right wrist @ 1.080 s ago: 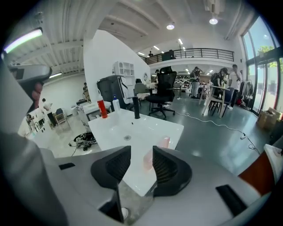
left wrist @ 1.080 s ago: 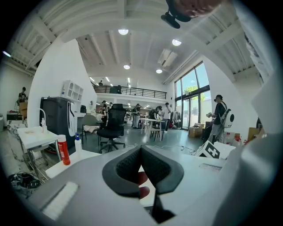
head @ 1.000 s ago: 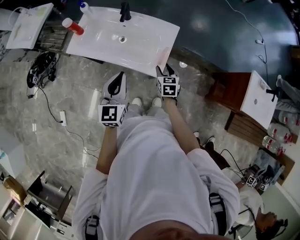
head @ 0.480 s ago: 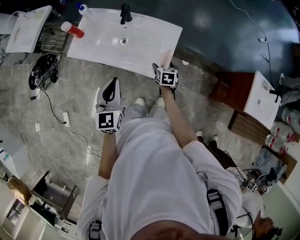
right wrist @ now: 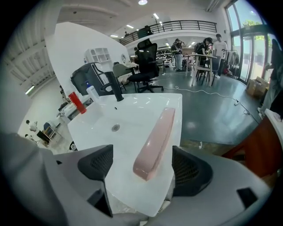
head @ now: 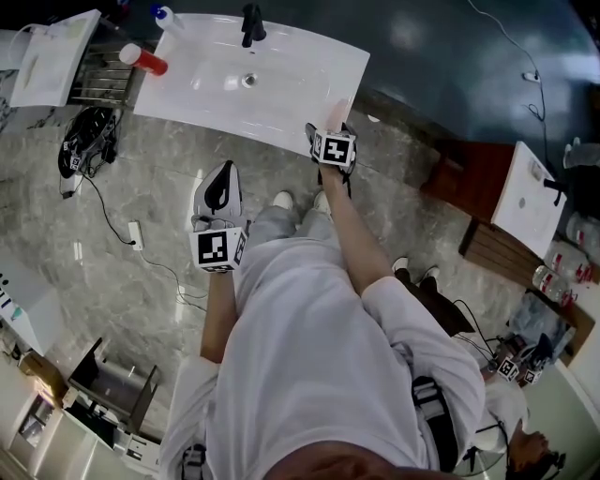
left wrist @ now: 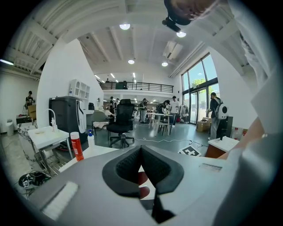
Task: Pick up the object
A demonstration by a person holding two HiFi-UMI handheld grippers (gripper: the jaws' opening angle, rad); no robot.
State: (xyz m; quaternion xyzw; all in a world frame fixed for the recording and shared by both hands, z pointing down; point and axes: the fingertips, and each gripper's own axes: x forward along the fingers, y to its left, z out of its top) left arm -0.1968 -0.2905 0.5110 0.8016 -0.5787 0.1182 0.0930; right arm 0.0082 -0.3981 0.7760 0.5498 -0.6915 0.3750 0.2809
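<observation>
A long pale pink bar (right wrist: 154, 141) lies along the near right rim of the white sink basin (right wrist: 128, 110). My right gripper (right wrist: 142, 167) sits at that corner (head: 330, 127), and its jaws are opening. The bar's near end lies between the pads (right wrist: 95, 164), which stand apart from it on both sides. In the head view the bar (head: 334, 112) shows just beyond the marker cube. My left gripper (head: 225, 173) hangs over the marble floor, left of the person's legs and short of the sink. Its black pads (left wrist: 128, 165) meet, with nothing held.
A black faucet (head: 250, 23) stands at the sink's back, with a red bottle (head: 145, 59) and a spray bottle (head: 169, 17) at the far left corner. A second basin on a wooden cabinet (head: 530, 192) stands to the right. Cables and dark gear (head: 84, 141) lie on the floor at the left.
The right gripper has moved a little forward, up to the sink's near right corner by the pink bar. The left gripper has stayed over the floor.
</observation>
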